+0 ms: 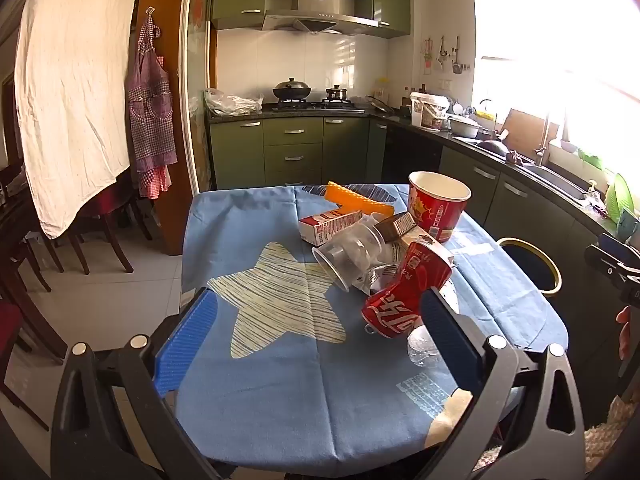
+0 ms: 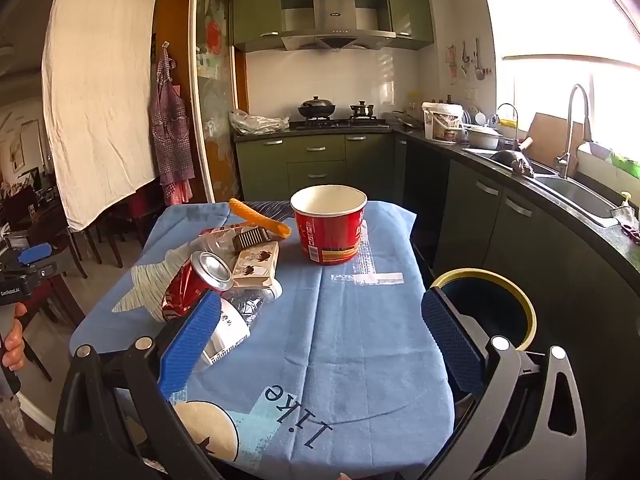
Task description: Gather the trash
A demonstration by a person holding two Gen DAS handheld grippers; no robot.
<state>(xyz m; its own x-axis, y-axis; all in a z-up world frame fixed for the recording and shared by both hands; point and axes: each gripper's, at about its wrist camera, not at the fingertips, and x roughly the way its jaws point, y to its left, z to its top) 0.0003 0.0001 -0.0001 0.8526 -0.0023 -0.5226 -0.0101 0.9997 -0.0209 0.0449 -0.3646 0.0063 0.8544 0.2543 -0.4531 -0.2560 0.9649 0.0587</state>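
A pile of trash lies on a small table under a blue cloth (image 1: 280, 392) (image 2: 352, 344): a crushed red soda can (image 1: 404, 296) (image 2: 192, 280), a clear plastic cup on its side (image 1: 348, 256), a crumpled clear bottle (image 2: 236, 316), small cartons (image 1: 328, 226) (image 2: 256, 264), an orange wrapper (image 1: 356, 198) (image 2: 260, 214) and a red paper tub (image 1: 438, 208) (image 2: 330, 224) standing upright. My left gripper (image 1: 316, 344) is open above the cloth's star print, its right finger next to the can. My right gripper (image 2: 320, 340) is open over bare cloth, nothing between its fingers.
A dark bin with a yellow rim (image 1: 530, 264) (image 2: 486, 308) stands on the floor at the table's right side. Green kitchen cabinets (image 1: 294, 148), a stove and a sink counter (image 2: 576, 196) line the back and right. Dining chairs (image 1: 100, 232) stand at the left.
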